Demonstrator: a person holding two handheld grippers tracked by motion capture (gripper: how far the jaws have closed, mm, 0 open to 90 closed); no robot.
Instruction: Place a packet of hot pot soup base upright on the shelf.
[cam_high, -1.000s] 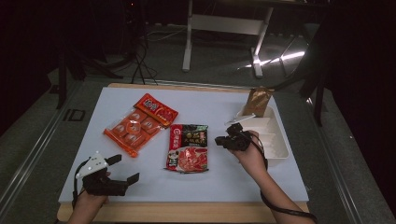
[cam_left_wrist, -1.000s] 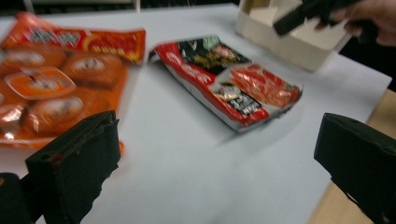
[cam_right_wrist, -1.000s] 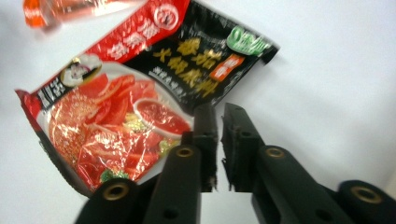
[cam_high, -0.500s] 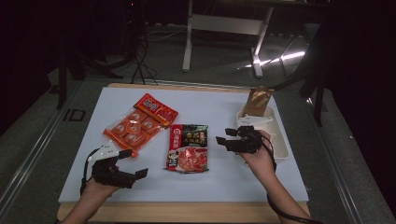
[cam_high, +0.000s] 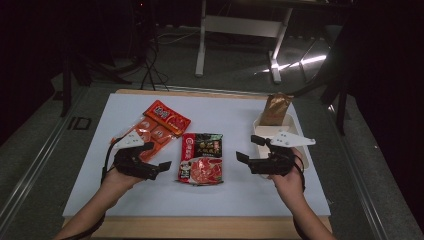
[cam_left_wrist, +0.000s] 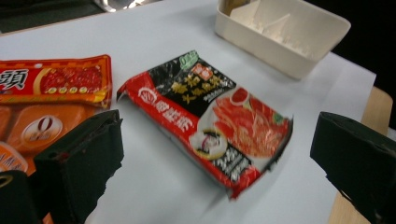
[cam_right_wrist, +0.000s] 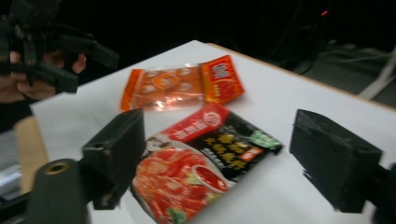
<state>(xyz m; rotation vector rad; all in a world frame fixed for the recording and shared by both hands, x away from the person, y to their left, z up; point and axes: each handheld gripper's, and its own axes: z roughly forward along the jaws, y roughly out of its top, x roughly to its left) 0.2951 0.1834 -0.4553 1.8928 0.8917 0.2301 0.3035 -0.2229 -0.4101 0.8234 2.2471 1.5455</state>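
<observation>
A red-and-black food packet (cam_high: 201, 157) lies flat at the middle of the white table top (cam_high: 230, 112). It sits between the jaws in the left gripper view (cam_left_wrist: 210, 121) and in the right gripper view (cam_right_wrist: 196, 163). An orange packet (cam_high: 150, 134) and a red packet (cam_high: 167, 117) lie to its left. My left gripper (cam_high: 156, 156) is open beside the orange packet, just left of the red-and-black one. My right gripper (cam_high: 249, 149) is open to that packet's right, in front of the tray. Both hold nothing.
A white tray (cam_high: 303, 150) stands at the right of the table, with a brown pouch (cam_high: 275, 110) leaning at its far end. The tray (cam_left_wrist: 280, 39) also appears far off in the left gripper view. The wooden table edge (cam_high: 200, 227) runs along the near side.
My left gripper has moved forward and right, from the near left corner up to the packets. The right gripper has shifted slightly and turned toward the middle packet.
</observation>
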